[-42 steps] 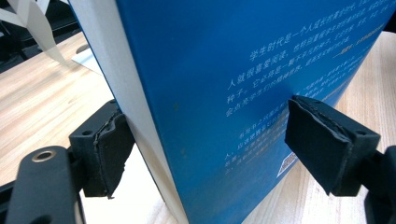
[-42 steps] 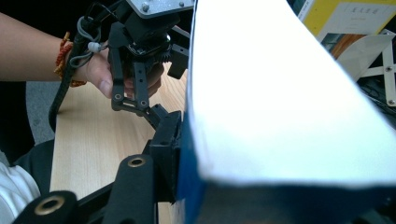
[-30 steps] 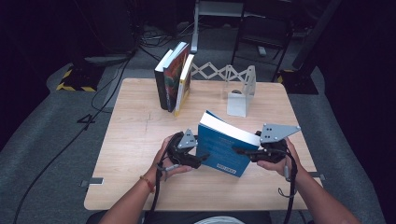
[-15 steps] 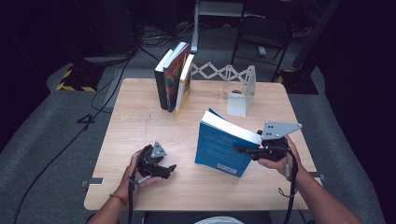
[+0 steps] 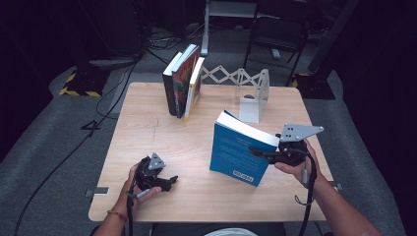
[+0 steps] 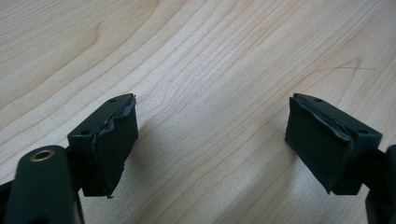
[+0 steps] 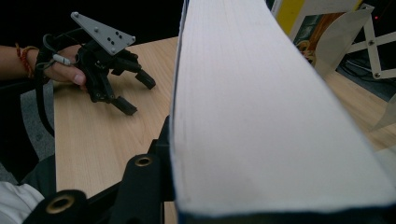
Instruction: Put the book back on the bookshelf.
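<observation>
Blue book (image 5: 239, 155) stands clamped in the right hand-held gripper (image 5: 263, 153); the left hand-held gripper (image 5: 169, 181), wide and empty, has just been opening near the table's (image 5: 147, 123) front left corner.

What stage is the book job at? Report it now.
Done: three books stand leaning together at the table's far edge. In hand: the right claw is clamped on the blue book, holding it upright on the table; the left claw, jaws just opened and empty, hovers over bare wood. Left, probably: carrying the blue book to the row by the folding bookend rack.
</observation>
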Demonstrator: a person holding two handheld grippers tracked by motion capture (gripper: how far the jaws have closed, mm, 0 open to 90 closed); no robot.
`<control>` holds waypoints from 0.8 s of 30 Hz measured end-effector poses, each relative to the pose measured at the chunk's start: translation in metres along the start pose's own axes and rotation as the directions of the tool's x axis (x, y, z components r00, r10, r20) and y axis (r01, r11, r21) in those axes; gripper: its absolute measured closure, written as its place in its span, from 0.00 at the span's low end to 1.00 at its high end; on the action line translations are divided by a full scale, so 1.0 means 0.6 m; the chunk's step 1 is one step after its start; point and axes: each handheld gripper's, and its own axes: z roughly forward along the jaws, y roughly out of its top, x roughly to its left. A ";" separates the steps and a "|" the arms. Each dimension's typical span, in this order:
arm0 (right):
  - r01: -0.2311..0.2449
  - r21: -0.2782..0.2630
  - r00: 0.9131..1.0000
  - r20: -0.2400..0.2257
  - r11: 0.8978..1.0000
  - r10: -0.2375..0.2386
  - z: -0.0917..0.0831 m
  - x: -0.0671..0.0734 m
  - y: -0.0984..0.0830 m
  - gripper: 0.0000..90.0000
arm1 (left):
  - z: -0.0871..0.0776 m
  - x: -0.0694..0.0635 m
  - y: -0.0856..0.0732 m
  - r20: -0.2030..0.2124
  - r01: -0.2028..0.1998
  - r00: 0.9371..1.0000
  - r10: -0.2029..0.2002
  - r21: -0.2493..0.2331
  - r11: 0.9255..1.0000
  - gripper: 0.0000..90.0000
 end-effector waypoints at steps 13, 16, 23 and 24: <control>0.021 0.032 0.999 0.042 0.999 -0.023 -0.014 -0.003 0.030 0.68 | 0.002 0.000 0.001 0.003 0.001 1.000 -0.001 -0.003 1.000 0.19; 0.021 0.038 0.998 0.053 0.999 -0.023 -0.015 -0.005 0.037 0.68 | 0.002 0.001 0.001 0.004 0.000 1.000 0.000 -0.003 1.000 0.19; 0.006 0.059 0.994 0.112 0.998 -0.013 -0.026 -0.026 0.062 0.68 | 0.002 0.001 0.002 0.004 0.001 1.000 -0.001 -0.001 1.000 0.19; 0.006 0.059 0.994 0.112 0.998 -0.013 -0.026 -0.026 0.062 0.68 | 0.002 0.001 0.002 0.004 0.001 1.000 -0.001 -0.001 1.000 0.19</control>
